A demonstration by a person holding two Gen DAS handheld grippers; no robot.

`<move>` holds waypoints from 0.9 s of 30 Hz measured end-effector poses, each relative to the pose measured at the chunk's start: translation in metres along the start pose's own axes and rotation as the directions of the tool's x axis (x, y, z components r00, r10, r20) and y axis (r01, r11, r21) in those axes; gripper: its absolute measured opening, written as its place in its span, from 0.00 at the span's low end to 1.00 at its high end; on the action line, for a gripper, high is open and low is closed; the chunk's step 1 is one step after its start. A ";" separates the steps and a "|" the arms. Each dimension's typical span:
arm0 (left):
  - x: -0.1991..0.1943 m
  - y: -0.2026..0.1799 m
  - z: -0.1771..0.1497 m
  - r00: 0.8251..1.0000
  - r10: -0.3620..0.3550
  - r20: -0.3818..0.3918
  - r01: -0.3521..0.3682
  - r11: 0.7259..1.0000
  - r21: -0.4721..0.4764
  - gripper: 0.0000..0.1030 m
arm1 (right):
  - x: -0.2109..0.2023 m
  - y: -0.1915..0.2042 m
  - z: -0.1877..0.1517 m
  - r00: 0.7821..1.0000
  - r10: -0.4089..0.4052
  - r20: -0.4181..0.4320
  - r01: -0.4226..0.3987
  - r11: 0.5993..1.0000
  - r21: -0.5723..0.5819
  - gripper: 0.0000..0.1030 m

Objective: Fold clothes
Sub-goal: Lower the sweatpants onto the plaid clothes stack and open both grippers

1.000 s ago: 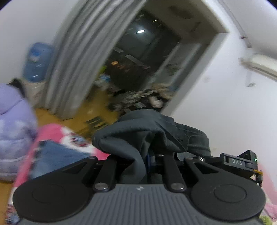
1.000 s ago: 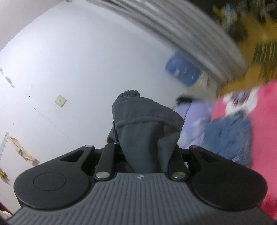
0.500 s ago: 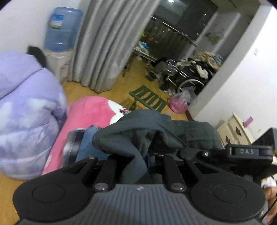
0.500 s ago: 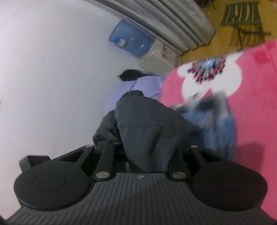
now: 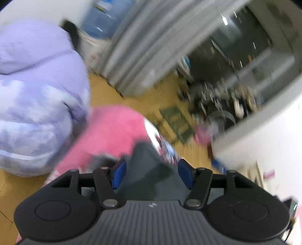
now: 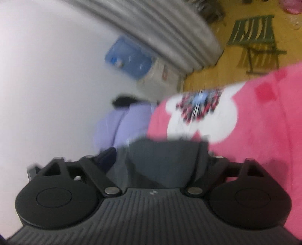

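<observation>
Low in both blurred frames, a dark grey garment [image 5: 149,165] lies between parting jaws.
Left gripper [image 5: 152,172]: its blue pads [image 5: 119,174] stand clear of the cloth, jaws opening. Right gripper [image 6: 160,160]: jaws opening wide, garment [image 6: 166,160] loose between them, resting on the pink blanket [image 6: 264,122] at right. Upper left of the left view shows a lilac jacket [image 5: 37,94]; a grey curtain [image 5: 143,45] and blue bottle [image 5: 107,17] sit above it.

White wall [image 6: 47,75], grey curtain [image 5: 143,49], wooden floor [image 5: 105,90]
</observation>
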State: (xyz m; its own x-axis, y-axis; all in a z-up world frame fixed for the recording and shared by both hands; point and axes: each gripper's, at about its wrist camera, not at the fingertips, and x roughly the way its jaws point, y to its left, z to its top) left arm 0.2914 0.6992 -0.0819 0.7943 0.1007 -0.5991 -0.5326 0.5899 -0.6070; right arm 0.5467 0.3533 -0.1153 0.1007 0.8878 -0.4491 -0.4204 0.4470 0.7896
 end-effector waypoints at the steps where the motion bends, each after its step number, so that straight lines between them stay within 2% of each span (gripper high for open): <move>1: -0.009 0.004 0.002 0.999 0.018 0.032 -0.018 1.000 -0.006 0.59 | -0.008 -0.006 0.005 0.999 0.007 0.034 -0.008 0.999 0.031 0.85; 3: -0.028 0.006 0.002 0.997 0.033 0.072 -0.033 0.999 0.007 0.60 | -0.030 -0.013 0.010 0.991 0.008 0.134 -0.017 0.998 0.061 0.85; 6: -0.052 0.000 -0.003 0.993 0.054 0.104 -0.061 0.996 0.066 0.60 | -0.065 -0.006 0.004 0.970 -0.020 0.242 0.014 1.000 0.026 0.82; 8: -0.066 -0.010 -0.015 0.992 0.064 0.107 -0.075 0.992 0.104 0.60 | -0.084 0.005 -0.010 0.961 -0.055 0.270 0.068 0.997 -0.040 0.73; 9: -0.074 -0.013 -0.025 0.992 0.066 0.108 -0.078 0.991 0.112 0.60 | -0.094 0.012 -0.022 0.960 -0.082 0.270 0.106 0.992 -0.075 0.63; 13: -0.105 -0.029 -0.066 0.990 0.089 0.106 -0.107 0.979 0.172 0.60 | -0.138 0.020 -0.089 0.959 -0.206 0.193 0.235 0.961 -0.143 0.45; 16: -0.109 -0.044 -0.088 0.989 0.129 0.065 -0.143 0.946 0.291 0.60 | -0.171 0.019 -0.144 0.948 -0.307 0.090 0.319 0.924 -0.209 0.36; 18: -0.112 -0.046 -0.098 0.984 0.177 0.030 -0.179 0.953 0.243 0.55 | -0.191 0.023 -0.174 0.931 -0.365 0.032 0.359 0.892 -0.276 0.35; 21: -0.142 -0.049 -0.125 0.975 0.221 0.026 -0.221 0.956 0.191 0.56 | -0.228 0.036 -0.207 0.895 -0.445 -0.032 0.406 0.842 -0.355 0.31; 24: -0.181 -0.060 -0.163 0.958 0.287 -0.004 -0.281 0.941 0.191 0.60 | -0.267 0.057 -0.227 0.870 -0.493 -0.022 0.448 0.808 -0.384 0.30; 27: -0.220 -0.074 -0.198 0.950 0.304 -0.074 -0.288 0.941 0.177 0.61 | -0.297 0.076 -0.241 0.862 -0.506 0.009 0.473 0.798 -0.373 0.30</move>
State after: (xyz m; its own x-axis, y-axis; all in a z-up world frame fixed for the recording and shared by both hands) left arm 0.0984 0.4746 -0.0087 0.5706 0.2157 -0.7924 -0.6781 0.6680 -0.3065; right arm 0.2677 0.0977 -0.0224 0.3075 0.5400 -0.7835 -0.6245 0.7358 0.2620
